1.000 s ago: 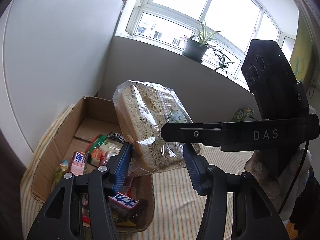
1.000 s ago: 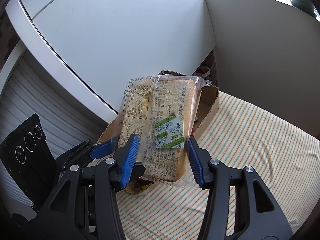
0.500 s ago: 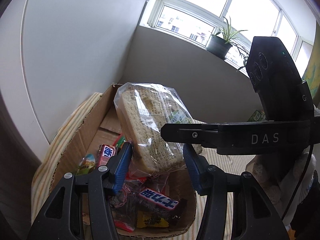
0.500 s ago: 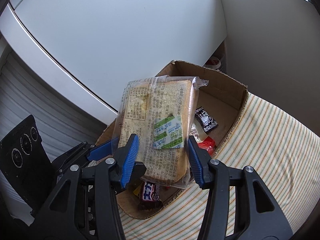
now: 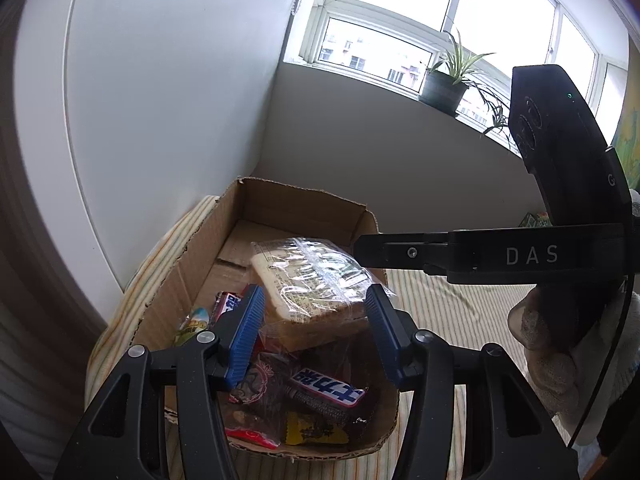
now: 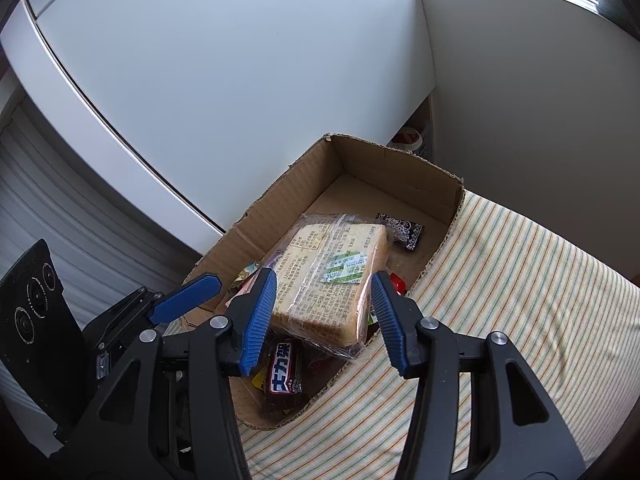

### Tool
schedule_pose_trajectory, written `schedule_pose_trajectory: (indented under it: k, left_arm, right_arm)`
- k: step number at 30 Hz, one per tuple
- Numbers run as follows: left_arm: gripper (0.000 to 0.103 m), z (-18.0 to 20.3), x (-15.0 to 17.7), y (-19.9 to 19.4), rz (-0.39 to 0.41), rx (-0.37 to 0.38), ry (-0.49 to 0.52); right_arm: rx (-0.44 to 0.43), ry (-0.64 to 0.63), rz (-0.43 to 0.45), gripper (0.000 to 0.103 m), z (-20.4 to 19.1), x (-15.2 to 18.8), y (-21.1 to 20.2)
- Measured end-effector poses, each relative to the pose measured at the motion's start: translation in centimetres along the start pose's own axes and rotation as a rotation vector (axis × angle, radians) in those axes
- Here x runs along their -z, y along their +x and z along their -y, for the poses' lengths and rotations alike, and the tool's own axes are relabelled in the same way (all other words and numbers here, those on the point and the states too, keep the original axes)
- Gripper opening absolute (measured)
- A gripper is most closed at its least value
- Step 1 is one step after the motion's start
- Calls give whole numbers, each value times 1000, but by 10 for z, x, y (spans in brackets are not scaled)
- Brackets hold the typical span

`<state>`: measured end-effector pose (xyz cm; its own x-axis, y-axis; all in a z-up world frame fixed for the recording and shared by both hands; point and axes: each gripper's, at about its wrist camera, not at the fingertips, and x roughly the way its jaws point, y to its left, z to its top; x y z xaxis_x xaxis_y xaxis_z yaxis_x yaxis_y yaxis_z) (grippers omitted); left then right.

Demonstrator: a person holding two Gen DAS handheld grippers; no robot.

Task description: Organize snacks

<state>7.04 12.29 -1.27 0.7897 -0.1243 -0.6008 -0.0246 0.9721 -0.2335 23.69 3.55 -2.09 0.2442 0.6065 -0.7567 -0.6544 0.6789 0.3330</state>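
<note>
Bread (image 6: 332, 280) in clear wrap sits in the box (image 6: 400, 172), atop the candy bars (image 5: 326, 390) at its near end. Right tool (image 6: 324, 316) straddles the loaf; contact unclear. Left tool (image 5: 316, 334): likewise. Light, soft, crushable, film slippery. You'd best pinch the crust sides gently, not the loose wrap.

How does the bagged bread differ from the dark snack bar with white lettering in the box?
The bagged bread is a big pale block in clear wrap; the snack bar is small, slim, in a dark opaque wrapper. The bread sits tilted on top of the pile between the right gripper's fingers; the bar lies low at the near end, ungripped. Both are inside the cardboard box.
</note>
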Motion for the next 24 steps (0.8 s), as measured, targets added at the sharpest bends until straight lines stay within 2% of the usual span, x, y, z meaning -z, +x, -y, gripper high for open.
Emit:
schedule_pose_trajectory:
  k: [4,6,7,12,14,16,18,20,24]
  left_arm:
    - [52,3,4,-9,17,-16,0]
    - [55,4,7,-15,28,-30,5]
    - [60,5,8,-17,33,-37,6]
    - [69,5,17,-29,54,-68,-4]
    - [69,8,23,-31,54,-86,16]
    - [69,11,27,-35,60,-108,37]
    - [71,11,30,-40,72,-119,44]
    - [79,10,33,-45,84,-132,41]
    - [79,10,39,-49,92,-167,45]
  right_arm:
    - [27,-13,15,52,-3,8,-9]
    - [33,-14,28,63,-3,14,-12]
    - [37,-14,35,70,-4,17,-14]
    - [82,-26,66,72,-9,34,-25]
    - [107,-41,82,81,-11,45,-30]
    - [128,-50,100,84,-13,58,-36]
    - [153,-61,117,85,-15,70,-42]
    - [183,-66,139,87,-17,83,-47]
    - [239,-73,189,90,-21,107,-57]
